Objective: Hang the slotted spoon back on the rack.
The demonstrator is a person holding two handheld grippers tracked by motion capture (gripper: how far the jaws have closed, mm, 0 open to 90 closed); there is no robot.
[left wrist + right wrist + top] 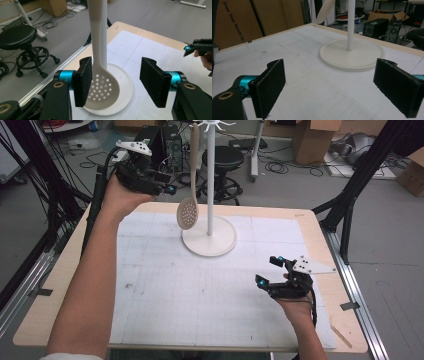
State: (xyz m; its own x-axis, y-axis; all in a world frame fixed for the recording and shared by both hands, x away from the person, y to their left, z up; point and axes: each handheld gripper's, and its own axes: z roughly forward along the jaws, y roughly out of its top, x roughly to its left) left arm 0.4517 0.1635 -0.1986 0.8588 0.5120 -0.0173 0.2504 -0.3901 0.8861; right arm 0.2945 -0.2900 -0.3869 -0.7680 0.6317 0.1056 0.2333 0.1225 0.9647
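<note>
A white slotted spoon (pixel 188 213) hangs by its handle from a hook at the top of a white stand (pixel 210 190), its bowl just above the stand's round base (pixel 220 245). My left gripper (pixel 167 182) is held up over the table's far left edge, open, close beside the spoon. In the left gripper view the spoon (pixel 98 62) hangs just beyond the open jaws of the left gripper (pixel 117 80), its bowl partly behind the left jaw. My right gripper (pixel 269 270) is low over the right of the mat, open and holding nothing; the right gripper (pixel 329 87) faces the base (pixel 352 53).
A white gridded mat (pixel 200 290) covers the wooden table (pixel 325 245). Beyond the far edge are a black stool (pixel 222 157), a computer tower (pixel 172 142) and cardboard boxes (pixel 312 137). Black frame legs (pixel 350 195) flank the table.
</note>
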